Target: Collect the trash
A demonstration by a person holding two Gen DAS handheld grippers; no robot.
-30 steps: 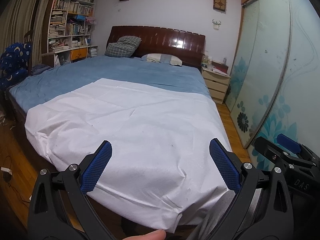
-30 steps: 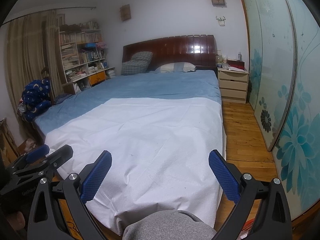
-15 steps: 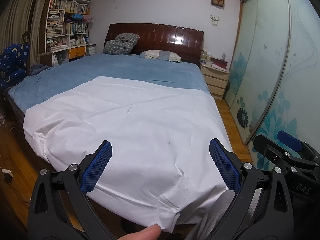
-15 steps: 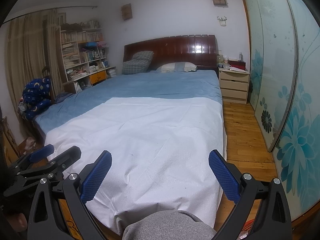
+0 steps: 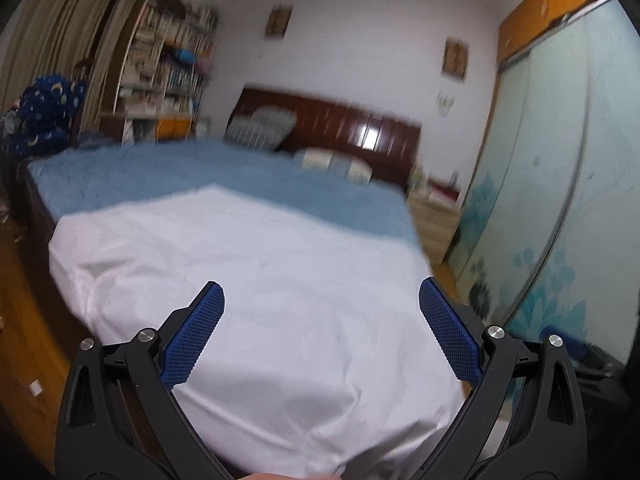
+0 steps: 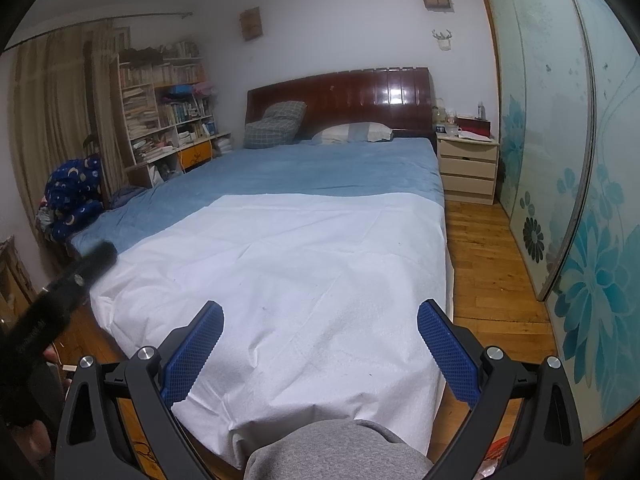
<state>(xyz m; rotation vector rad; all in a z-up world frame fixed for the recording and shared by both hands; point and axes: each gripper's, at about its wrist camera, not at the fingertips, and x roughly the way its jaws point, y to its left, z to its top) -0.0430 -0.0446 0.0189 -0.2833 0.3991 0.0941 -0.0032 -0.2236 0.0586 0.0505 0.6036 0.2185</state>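
Both the left tongs [image 5: 320, 334] and the right tongs [image 6: 320, 340] stand wide apart, holding nothing, at the foot of the bed [image 6: 320, 168]. No trash shows on its creased white sheet [image 6: 304, 272] or beyond.

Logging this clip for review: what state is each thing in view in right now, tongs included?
Left tongs: open, empty, above the bed's foot.
Right tongs: open, empty.
White sheet: spread flat over the near half of the bed, lightly creased.
Blue cover: laid smooth over the far half.
Nightstand: drawers shut, items on top.
Wardrobe sliding doors: shut.
Curtains: drawn.
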